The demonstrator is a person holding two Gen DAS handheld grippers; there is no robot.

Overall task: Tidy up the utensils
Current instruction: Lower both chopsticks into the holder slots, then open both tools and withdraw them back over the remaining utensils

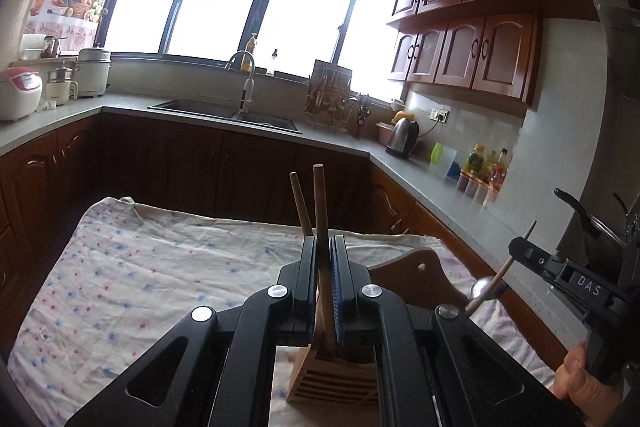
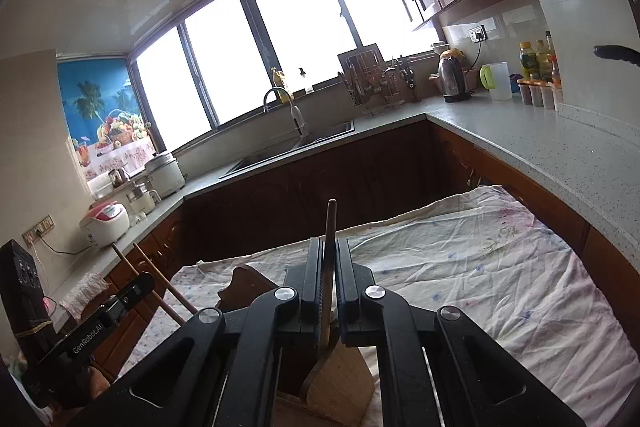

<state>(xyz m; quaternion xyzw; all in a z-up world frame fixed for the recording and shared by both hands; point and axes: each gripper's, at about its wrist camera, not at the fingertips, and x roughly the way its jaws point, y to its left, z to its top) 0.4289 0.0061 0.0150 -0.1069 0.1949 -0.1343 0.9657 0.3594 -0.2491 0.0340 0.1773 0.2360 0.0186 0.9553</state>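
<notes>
- Table (image 1: 120, 267) w/ crumpled white floral cloth: soft, wrinkly base, so the holder may rock or slide if pushed sideways.
- Slatted light-wood utensil holder block (image 1: 332, 383): landmark; sits on the cloth directly under both claws. Looks rigid and fairly light, prob tips easily, so load it straight down, no side shove.
- Dark brown wooden board w/ hanging hole (image 1: 416, 279): just behind the holder, to its right, partly hidden by the left claw.
- Left claw (image 1: 323, 283): above the holder, pressed together on the pair of long wooden chopsticks (image 1: 320, 211), which cross slightly. Lower ends reach into the holder top. Thin, stiff, light, smooth sticks; apt to twist or scissor, so grip mid-shaft w/ both sticks parallel.
- Right claw (image 2: 329, 281): right of the holder and above it, pinching the wooden-handled metal spoon (image 1: 490, 285) by its slim handle (image 2: 330, 227). Bowl end hangs low beside the holder. Bowl-heavy, so it may pivot in the pads; hold nearer the bowl.
</notes>
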